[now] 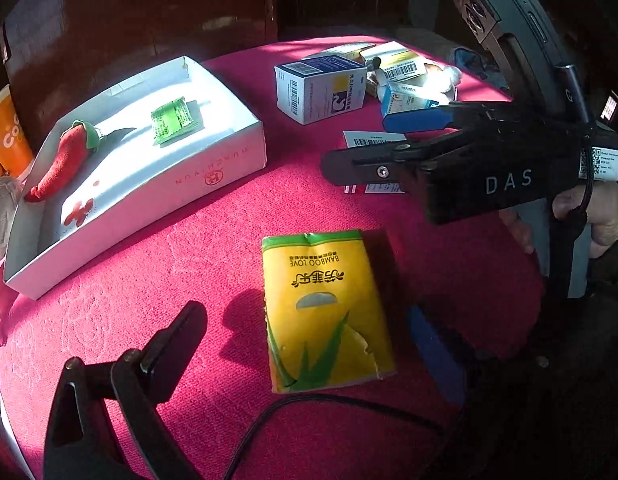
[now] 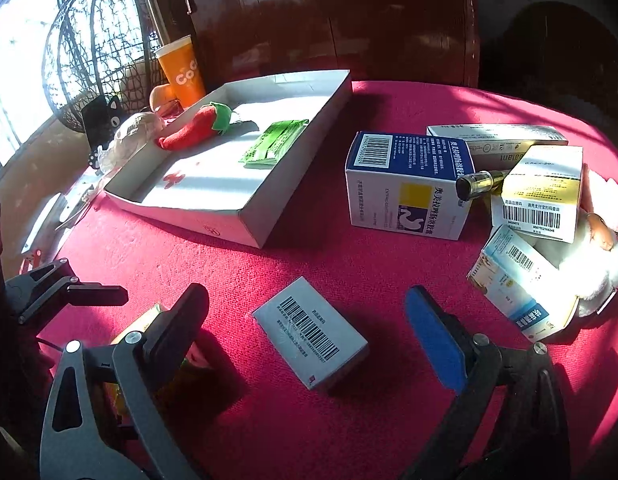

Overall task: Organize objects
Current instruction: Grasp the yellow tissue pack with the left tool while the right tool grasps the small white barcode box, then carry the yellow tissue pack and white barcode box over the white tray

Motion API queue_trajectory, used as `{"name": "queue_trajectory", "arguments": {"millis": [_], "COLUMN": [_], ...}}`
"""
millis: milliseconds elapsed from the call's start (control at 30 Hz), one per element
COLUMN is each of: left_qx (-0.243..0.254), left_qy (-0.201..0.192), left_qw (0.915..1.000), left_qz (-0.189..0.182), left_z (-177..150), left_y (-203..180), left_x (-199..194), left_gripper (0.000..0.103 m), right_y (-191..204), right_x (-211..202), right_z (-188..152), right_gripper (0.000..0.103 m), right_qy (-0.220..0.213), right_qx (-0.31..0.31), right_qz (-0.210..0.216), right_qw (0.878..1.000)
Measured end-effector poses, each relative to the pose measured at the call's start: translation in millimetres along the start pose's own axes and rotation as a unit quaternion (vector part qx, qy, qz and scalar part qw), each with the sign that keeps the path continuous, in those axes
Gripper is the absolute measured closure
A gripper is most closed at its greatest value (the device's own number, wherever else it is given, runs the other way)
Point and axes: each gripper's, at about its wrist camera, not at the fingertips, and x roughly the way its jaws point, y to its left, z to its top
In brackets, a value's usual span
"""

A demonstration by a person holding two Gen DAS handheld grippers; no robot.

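A round counter (image 2: 309,264) with a bright pink cloth fills both views, with dark wood behind it and a sunny window to one side. A white box tray (image 1: 229,160) sits on the cloth. Inside it lie a red chili toy (image 1: 63,160) and a small green packet (image 1: 175,120).

The left gripper (image 1: 309,354) hangs over a yellow tissue pack (image 1: 323,312) that lies flat on the cloth. Its jaws stand wide, one on each side of the pack, and they do not touch it. The pack looks soft and light. It will likely squash when squeezed, and its top looks a bit torn, so a gentle hold across the long sides at the middle seems best.

The right gripper (image 2: 305,332) hangs over a small white box with a barcode (image 2: 311,344). Its jaws are wide too, with nothing held. This box looks stiff and light, so its two long sides should be easy to pinch.

More medicine boxes (image 2: 409,184) and a small glass bottle (image 2: 479,184) sit in a pile farther back, well apart from the tray. An orange cup (image 2: 181,72) stands behind the tray.
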Motion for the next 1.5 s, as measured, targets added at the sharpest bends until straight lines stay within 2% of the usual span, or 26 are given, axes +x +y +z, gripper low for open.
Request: {"name": "queue_trajectory", "arguments": {"millis": [33,67,167,200,233,267,300,333,467,633,1033,1267,1500], "left_qx": [-0.007,-0.013,-0.027,-0.031,-0.035,-0.042,-0.053,-0.064,-0.079,-0.061,-0.072,-0.103,-0.113], "left_qy": [0.007,0.005,-0.001,-0.004,-0.008,-0.014,-0.019,-0.024,-0.052,-0.080,-0.089,-0.118,-0.122], "left_qw": [0.9999,0.9999,0.9996,0.9995,0.9993,0.9990,0.9984,0.9977,0.9955,0.9946,0.9931,0.9866,0.9850], "left_qz": [0.001,0.002,0.001,-0.001,-0.002,0.000,-0.004,-0.005,0.006,0.027,0.028,0.044,0.047], "left_z": [-1,-2,-2,-3,-3,-3,-3,-4,-4,0,-3,2,-2], "left_y": [3,5,10,12,14,16,21,26,33,26,30,51,55], "left_x": [3,2,-1,-3,-5,-8,-10,-12,-22,-31,-36,-55,-57], "left_gripper": [0.014,0.016,0.025,0.028,0.041,0.055,0.055,0.055,0.056,0.056,0.056,0.056,0.056], "right_y": [3,6,14,15,15,15,16,17,19,14,12,7,10], "right_x": [1,3,8,8,8,8,8,7,-3,-18,-24,-45,-55], "right_z": [-2,-3,-8,-8,-8,-9,-10,-11,-12,-5,-2,11,18], "right_gripper": [0.003,0.004,0.017,0.031,0.048,0.056,0.068,0.071,0.071,0.071,0.071,0.071,0.071], "right_qy": [0.002,0.004,0.018,0.021,0.021,0.023,0.025,0.023,0.001,-0.031,-0.041,-0.070,-0.085], "right_qx": [-0.009,-0.018,-0.039,-0.044,-0.046,-0.048,-0.051,-0.056,-0.061,-0.043,-0.036,-0.017,-0.013], "right_qz": [-0.002,-0.004,-0.009,-0.012,-0.012,-0.010,-0.012,-0.018,-0.034,-0.043,-0.048,-0.047,-0.050], "right_qw": [1.000,1.000,0.999,0.999,0.999,0.999,0.998,0.998,0.998,0.998,0.997,0.996,0.995]}}
